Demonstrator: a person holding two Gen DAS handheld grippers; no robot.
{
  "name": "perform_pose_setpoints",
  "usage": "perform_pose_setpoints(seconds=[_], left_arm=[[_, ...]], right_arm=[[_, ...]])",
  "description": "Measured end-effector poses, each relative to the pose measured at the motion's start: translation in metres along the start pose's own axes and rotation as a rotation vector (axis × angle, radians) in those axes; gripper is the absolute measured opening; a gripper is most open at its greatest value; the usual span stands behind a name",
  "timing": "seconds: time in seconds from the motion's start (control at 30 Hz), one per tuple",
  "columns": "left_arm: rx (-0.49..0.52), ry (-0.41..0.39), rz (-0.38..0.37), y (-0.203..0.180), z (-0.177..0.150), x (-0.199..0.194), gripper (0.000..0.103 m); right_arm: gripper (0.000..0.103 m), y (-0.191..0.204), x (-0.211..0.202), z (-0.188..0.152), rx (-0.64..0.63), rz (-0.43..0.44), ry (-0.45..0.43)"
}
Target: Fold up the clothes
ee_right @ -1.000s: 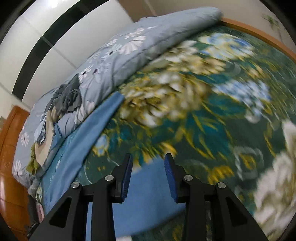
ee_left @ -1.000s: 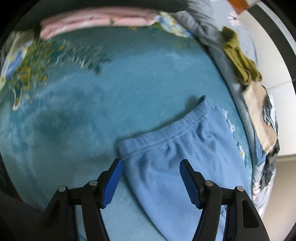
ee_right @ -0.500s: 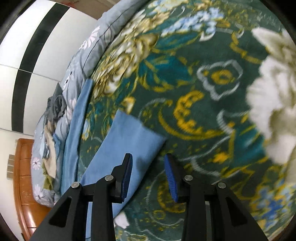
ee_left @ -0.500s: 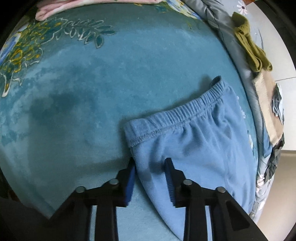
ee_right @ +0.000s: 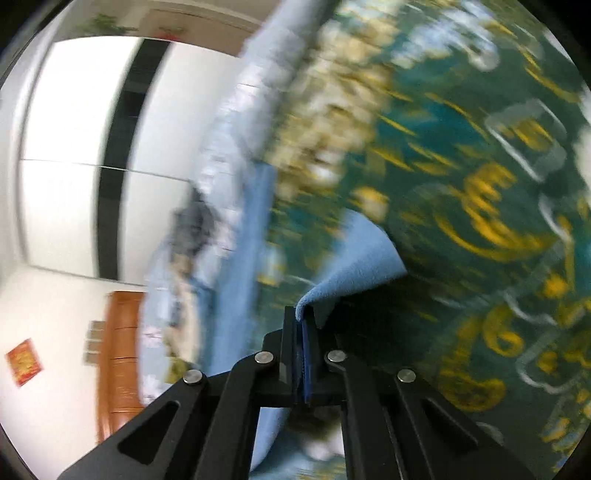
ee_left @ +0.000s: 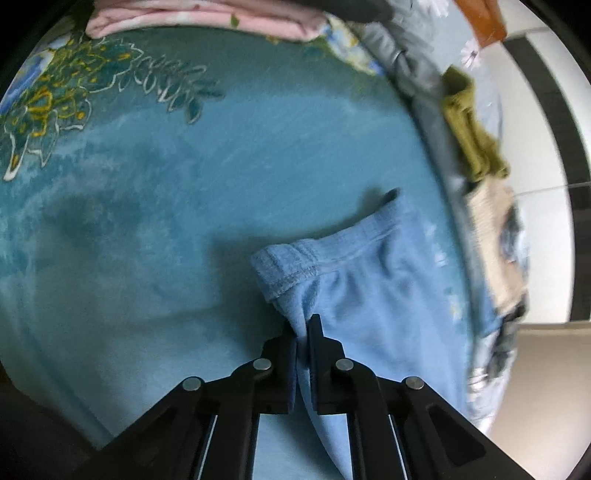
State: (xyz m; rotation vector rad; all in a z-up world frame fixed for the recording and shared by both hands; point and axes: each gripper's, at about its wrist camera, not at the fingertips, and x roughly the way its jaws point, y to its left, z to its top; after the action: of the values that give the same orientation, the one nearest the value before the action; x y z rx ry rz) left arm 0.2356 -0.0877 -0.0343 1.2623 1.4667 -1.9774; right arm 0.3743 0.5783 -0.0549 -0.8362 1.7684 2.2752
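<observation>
The light blue trousers point(ee_left: 373, 291) lie on the teal flowered blanket point(ee_left: 184, 206) of the bed, soft and fleecy with a gathered elastic waistband. The left tongs point(ee_left: 302, 325) pinch the cloth just below the waistband corner. The right tongs point(ee_right: 303, 317) pinch a lifted leg end, which curls up off the blanket.

The left hand-held gripper point(ee_left: 300, 325) and the right hand-held gripper point(ee_right: 303, 314) are both clamped tight on cloth.

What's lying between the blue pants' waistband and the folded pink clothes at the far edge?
Only bare teal blanket, left wrist view, between the blue pants and pink clothes.
</observation>
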Motion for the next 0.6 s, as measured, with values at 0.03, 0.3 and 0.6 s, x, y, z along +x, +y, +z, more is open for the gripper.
perform_pose_setpoints(seconds=[0.03, 0.3, 0.6], left_arm=[[-0.012, -0.005, -0.03, -0.003, 0.0, -0.005, 0.005], [-0.022, -0.009, -0.174, -0.053, 0.02, -0.029, 0.006], [0.042, 0.079, -0.107, -0.124, 0.075, 0.055, 0.006]], right_arm=[[0.002, 0.012, -0.003, 0.004, -0.02, 0.029, -0.008], [0.002, 0.071, 0.002, 0.033, -0.074, 0.146, -0.044], [0.002, 0.136, 0.122, 0.099, -0.12, -0.023, -0.03]])
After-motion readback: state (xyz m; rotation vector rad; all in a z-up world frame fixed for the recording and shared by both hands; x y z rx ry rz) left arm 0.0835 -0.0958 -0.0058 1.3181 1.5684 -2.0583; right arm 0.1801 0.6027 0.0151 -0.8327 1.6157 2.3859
